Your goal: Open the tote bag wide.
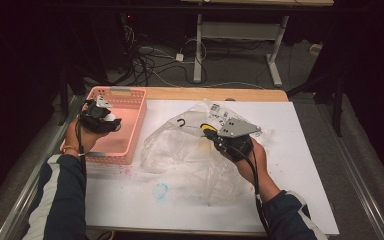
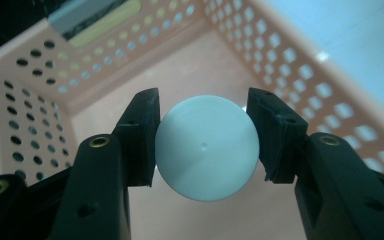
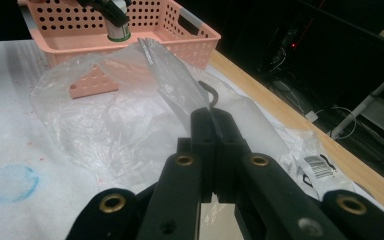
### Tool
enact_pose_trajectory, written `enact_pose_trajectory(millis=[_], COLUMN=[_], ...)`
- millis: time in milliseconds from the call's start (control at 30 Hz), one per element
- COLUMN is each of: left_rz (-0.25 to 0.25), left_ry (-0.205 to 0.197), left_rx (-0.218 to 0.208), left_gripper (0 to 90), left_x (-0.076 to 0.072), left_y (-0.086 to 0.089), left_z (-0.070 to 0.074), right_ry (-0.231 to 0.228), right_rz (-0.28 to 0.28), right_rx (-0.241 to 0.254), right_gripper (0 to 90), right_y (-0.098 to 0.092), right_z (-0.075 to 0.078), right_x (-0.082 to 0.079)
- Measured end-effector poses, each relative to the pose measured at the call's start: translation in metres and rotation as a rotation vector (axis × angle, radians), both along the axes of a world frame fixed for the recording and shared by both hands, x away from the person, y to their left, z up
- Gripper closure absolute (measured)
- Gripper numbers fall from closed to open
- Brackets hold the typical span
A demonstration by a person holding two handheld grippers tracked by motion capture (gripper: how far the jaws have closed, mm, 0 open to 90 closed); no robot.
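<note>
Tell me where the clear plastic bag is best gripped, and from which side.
Best at its raised free edge, where the right hand-held gripper is already shut on the clear plastic bag. That flap stands up off the white table, so jaws can close across thin film, coming from the person's side. The flat parts offer nothing to pinch.

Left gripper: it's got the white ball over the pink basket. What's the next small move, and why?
Probably lower a little and open the jaws. The left gripper clamps the white ball above the pink basket floor, with bare floor beneath it, so a short drop should land it inside.
</note>
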State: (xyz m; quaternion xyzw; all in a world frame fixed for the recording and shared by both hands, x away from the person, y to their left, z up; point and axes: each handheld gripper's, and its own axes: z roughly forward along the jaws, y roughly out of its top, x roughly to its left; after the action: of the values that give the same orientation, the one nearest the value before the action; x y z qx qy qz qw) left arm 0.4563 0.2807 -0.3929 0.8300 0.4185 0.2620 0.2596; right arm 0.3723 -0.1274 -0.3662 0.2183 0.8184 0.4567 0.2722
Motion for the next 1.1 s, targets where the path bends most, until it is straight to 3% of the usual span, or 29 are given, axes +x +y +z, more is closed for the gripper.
enact_pose_trajectory(millis=[33,67,167,367,467,533,900,967,1100], left_rz=[0.0,-0.017,-0.042,-0.12,-0.154,-0.186,-0.352,-0.394,-0.483], left_ry=[0.0,-0.033,-0.066,-0.187,-0.228,-0.242,-0.341,-0.342,-0.351], left_rx=[0.0,-0.015,-0.037,-0.103,-0.128,-0.152,-0.162,-0.185,-0.166], left_gripper=[48.2,48.2,48.2,48.2,48.2,48.2,48.2,48.2,48.2], left_x=[0.0,-0.008,-0.017,-0.048,-0.063,-0.074,-0.124,-0.131,-0.141], left_y=[0.0,-0.004,-0.008,-0.02,-0.029,-0.036,-0.073,-0.08,-0.105], left_z=[0.0,0.006,0.012,0.026,0.03,0.032,0.046,0.048,0.045], right_ry=[0.001,0.001,0.002,-0.008,-0.014,-0.019,-0.006,-0.001,-0.006], right_rz=[-0.001,-0.002,-0.003,-0.01,-0.018,-0.02,-0.034,-0.029,-0.026], right_rx=[0.0,0.001,-0.001,0.003,0.019,0.019,0.01,0.013,0.008], right_gripper=[90.0,90.0,90.0,90.0,90.0,90.0,90.0,90.0,90.0], right_y=[0.0,0.0,0.0,-0.003,-0.005,-0.006,-0.008,-0.008,-0.006], right_z=[0.0,0.0,0.0,0.002,0.006,0.007,0.003,0.003,0.004], right_x=[0.0,0.0,0.0,0.002,0.001,0.001,0.002,0.001,-0.001])
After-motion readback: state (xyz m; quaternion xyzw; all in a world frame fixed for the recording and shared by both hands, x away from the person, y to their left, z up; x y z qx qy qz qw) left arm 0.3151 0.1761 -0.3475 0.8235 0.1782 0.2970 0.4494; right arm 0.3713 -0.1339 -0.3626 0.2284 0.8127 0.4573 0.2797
